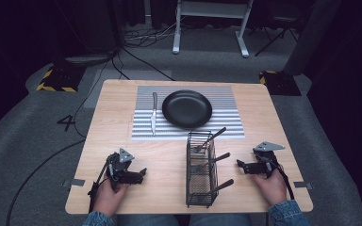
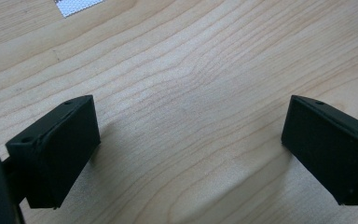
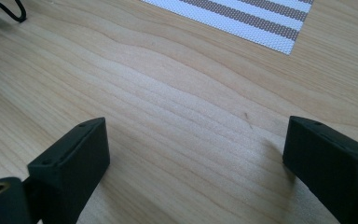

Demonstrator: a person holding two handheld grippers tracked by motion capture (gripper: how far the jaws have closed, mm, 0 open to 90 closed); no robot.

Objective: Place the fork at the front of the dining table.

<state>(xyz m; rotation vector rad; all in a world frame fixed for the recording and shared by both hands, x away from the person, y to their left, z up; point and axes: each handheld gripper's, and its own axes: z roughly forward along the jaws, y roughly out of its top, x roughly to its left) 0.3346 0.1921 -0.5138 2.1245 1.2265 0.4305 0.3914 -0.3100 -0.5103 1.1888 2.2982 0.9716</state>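
wire caddy (image 1: pixel 201 169) holding three utensils stands on the wooden counter (image 1: pixel 264 117), near edge. beyond it, a black plate (image 1: pixel 187 108) and knife (image 1: pixel 154 113) lie on a striped placemat (image 1: pixel 226 123). left gripper (image 1: pixel 140 174) and right gripper (image 1: pixel 241 165) flank the caddy (jaws wide apart, empty).

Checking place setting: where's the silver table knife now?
High view: the silver table knife lies on the striped placemat, just left of the round black plate.

A wooden table (image 1: pixel 122 94) stands on grey carpet (image 1: pixel 37 132) in a dark room, cables (image 1: pixel 136 37) trailing behind.
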